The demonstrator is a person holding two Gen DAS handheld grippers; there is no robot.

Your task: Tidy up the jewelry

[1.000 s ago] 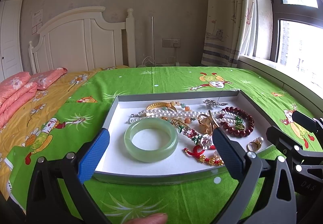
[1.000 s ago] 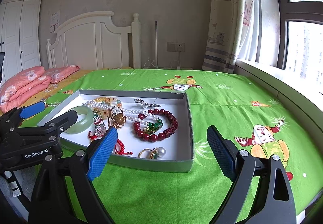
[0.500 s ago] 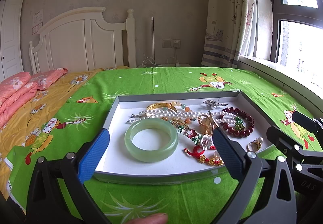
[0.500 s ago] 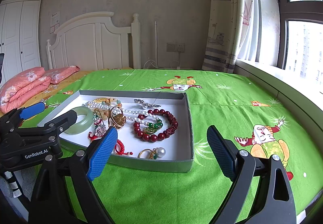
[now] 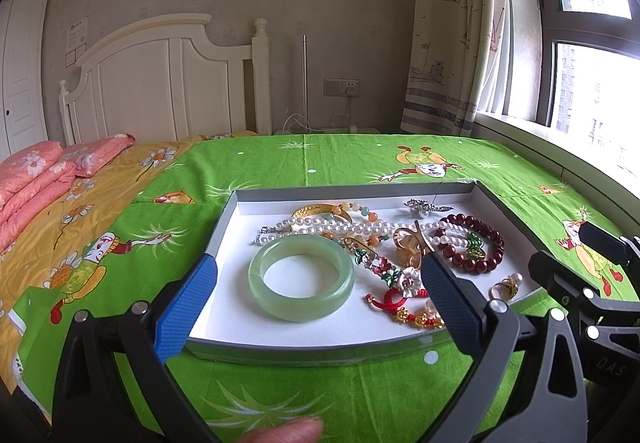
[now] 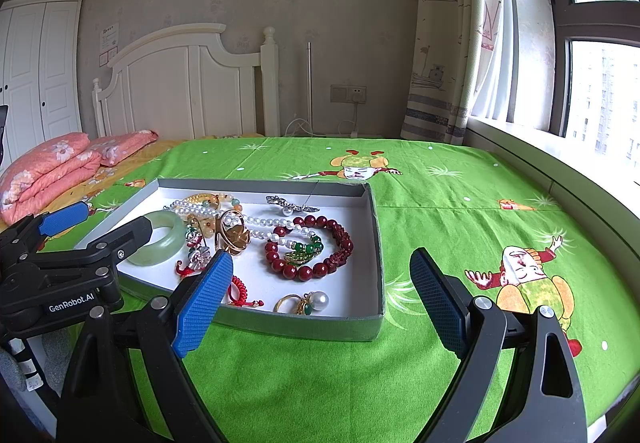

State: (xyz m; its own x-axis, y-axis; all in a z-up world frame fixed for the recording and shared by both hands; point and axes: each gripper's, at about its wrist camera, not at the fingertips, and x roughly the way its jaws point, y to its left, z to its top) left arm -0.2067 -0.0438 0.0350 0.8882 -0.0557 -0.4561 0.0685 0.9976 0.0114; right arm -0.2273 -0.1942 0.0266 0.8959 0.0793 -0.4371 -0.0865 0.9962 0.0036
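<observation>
A shallow grey box point(image 5: 224, 215) point(image 6: 376, 243) with a white floor lies on the green bedspread and holds mixed jewelry. In it are a pale green jade bangle point(image 5: 301, 277) point(image 6: 160, 239), a pearl necklace point(image 5: 360, 229) point(image 6: 256, 220), a dark red bead bracelet point(image 5: 472, 243) point(image 6: 310, 253), a gold ring with a pearl point(image 5: 506, 285) point(image 6: 304, 302) and a red cord bracelet point(image 5: 396, 303) point(image 6: 240, 289). My left gripper point(image 5: 318, 301) is open and empty, just above the box's near edge. My right gripper point(image 6: 320, 297) is open and empty, at the box's near right corner.
The bed has a white headboard point(image 6: 188, 83) and pink pillows point(image 6: 48, 171) at the far left. A curtain point(image 6: 452, 43) and window sill point(image 6: 560, 147) run along the right. Green bedspread point(image 6: 460, 211) lies bare to the right of the box.
</observation>
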